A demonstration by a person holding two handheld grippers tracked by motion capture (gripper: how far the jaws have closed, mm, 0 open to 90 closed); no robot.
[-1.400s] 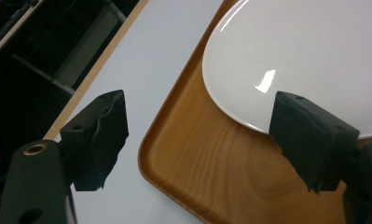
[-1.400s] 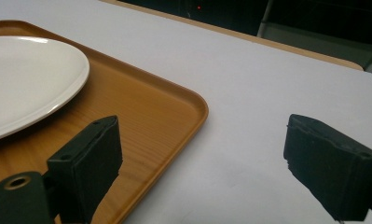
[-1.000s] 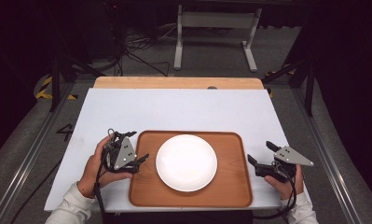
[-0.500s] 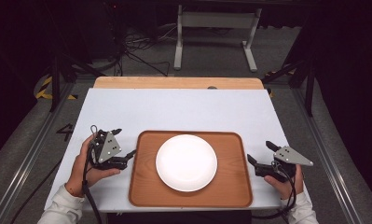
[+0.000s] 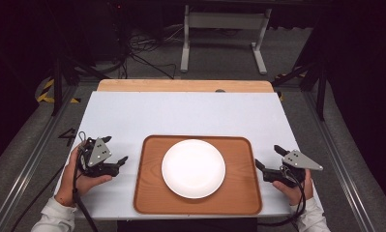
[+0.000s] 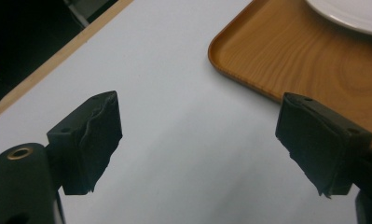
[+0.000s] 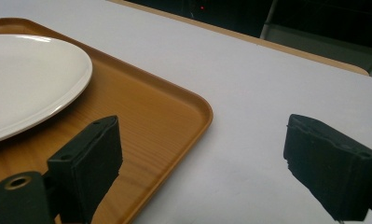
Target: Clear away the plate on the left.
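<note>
A white round plate (image 5: 193,168) lies in the middle of a brown wooden tray (image 5: 239,193) near the table's front edge. My left gripper (image 5: 115,149) rests in a hand on the white table left of the tray, open, with bare table between its jaws. In the left gripper view the open gripper (image 6: 204,154) points past the tray's corner (image 6: 291,60), with the plate's rim (image 6: 351,11) at the top right. My right gripper (image 5: 268,156) is held just right of the tray, open and holding nothing. In the right gripper view the gripper (image 7: 207,163) straddles the tray's edge (image 7: 146,112) beside the plate (image 7: 25,79).
The white tabletop (image 5: 181,116) stretches bare behind the tray to a wooden strip (image 5: 181,85) at the far edge. Beyond the table, a metal stand (image 5: 219,29) and cables (image 5: 142,53) lie on the dark floor. Rails run along both sides of the table.
My left gripper has slid left, away from the tray's left edge, and stays open. The right gripper, the tray and the plate have not moved.
</note>
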